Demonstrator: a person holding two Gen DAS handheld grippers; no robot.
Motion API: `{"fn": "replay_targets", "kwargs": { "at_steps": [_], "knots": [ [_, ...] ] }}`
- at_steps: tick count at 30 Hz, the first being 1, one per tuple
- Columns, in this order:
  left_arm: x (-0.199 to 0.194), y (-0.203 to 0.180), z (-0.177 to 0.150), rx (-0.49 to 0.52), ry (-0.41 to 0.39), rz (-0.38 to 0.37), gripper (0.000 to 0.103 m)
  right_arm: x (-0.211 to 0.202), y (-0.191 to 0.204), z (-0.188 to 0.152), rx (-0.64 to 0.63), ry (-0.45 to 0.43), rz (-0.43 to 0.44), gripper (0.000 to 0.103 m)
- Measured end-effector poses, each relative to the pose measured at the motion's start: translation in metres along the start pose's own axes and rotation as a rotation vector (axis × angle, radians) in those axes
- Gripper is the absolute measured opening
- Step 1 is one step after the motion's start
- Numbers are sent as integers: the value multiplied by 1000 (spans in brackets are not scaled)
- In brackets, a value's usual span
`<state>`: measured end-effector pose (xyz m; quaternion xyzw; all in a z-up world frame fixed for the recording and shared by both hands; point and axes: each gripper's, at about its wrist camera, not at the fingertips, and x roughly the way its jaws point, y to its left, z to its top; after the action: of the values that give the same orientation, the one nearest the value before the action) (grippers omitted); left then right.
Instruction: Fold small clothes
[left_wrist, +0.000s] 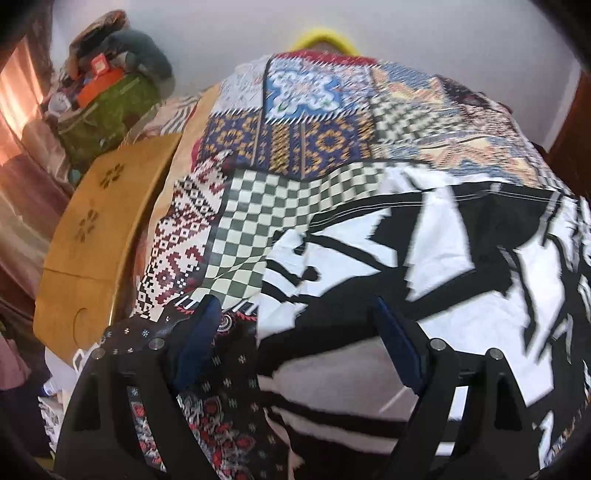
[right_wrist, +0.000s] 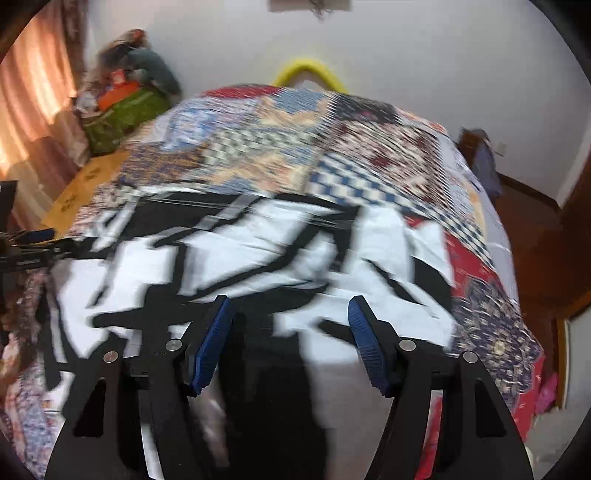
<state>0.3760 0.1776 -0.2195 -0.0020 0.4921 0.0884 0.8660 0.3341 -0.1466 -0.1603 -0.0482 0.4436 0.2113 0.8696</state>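
Note:
A white garment with bold black markings lies spread on a patchwork bedspread. My left gripper is open over the garment's near left edge, its jaws wide apart and empty. In the right wrist view the same garment fills the middle, blurred by motion. My right gripper is open just above the garment's near edge, with nothing between its blue pads. The left gripper shows at the far left of the right wrist view.
A yellow-brown board stands along the bed's left side. A green bag with piled things sits at the back left by a curtain. A yellow hoop rises behind the bed. Dark wooden floor lies to the right.

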Motion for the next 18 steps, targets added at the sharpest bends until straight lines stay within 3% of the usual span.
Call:
{"fn": "replay_targets", "kwargs": {
  "at_steps": [5,9,15,18],
  "knots": [
    [-25,-29,-11,63,-17,-67,85,0,57,3,-98,-8,107,66],
    [-23,-55,-24,102,27,-126,85,17,89,-2,-158,38,155,66],
    [-6,-67,-34,95,84,-123,85,37,97,-19,-196,115,158,66],
    [-1,-63,-38,106,76,-63,85,31,89,-27,-197,123,141,66]
  ]
}}
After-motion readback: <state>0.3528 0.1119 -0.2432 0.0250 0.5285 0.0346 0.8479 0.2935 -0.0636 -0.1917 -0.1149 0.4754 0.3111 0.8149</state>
